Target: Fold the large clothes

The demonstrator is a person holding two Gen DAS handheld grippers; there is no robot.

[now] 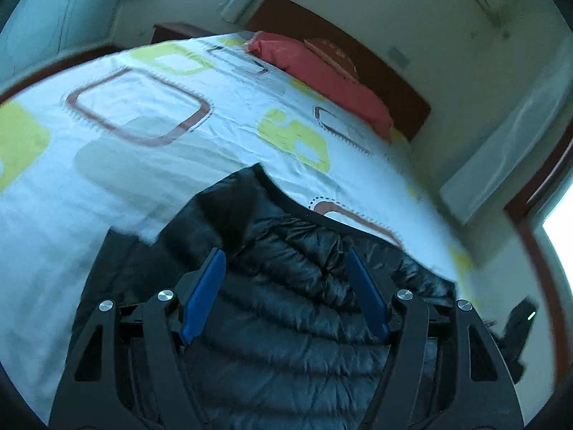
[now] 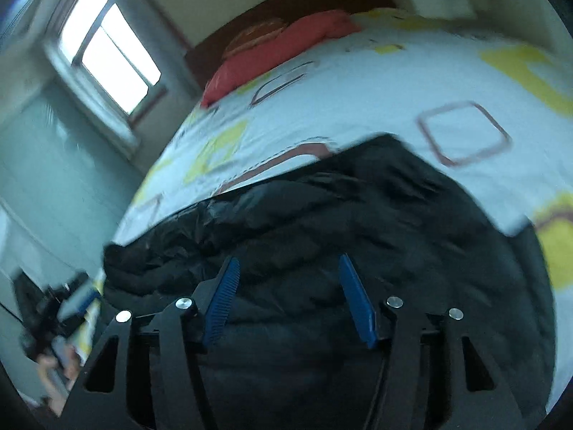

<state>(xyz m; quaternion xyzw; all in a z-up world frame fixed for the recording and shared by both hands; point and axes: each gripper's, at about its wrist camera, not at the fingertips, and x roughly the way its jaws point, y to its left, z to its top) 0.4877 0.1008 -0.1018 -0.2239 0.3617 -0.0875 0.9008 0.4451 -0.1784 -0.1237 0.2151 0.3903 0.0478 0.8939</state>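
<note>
A black quilted puffer jacket (image 1: pixel 286 286) lies on the bed, near the front edge. In the left wrist view my left gripper (image 1: pixel 286 256) hovers over it with its blue pads (image 1: pixel 204 297) wide apart and nothing between them. The right wrist view shows the same jacket (image 2: pixel 358 208) spread dark and rumpled over the sheet. Above it my right gripper (image 2: pixel 288 263) stands open, blue fingers (image 2: pixel 358 304) apart, with only the jacket's surface below. The other gripper (image 2: pixel 68 304) shows blurred at the left edge, held by a hand.
The bed has a white sheet (image 1: pixel 143 125) printed with green and brown squares. A red pillow (image 1: pixel 322 75) lies by the dark headboard (image 1: pixel 340 43). A window (image 2: pixel 107 46) and pale walls stand beside the bed. The bed's edge drops off at right (image 1: pixel 465 251).
</note>
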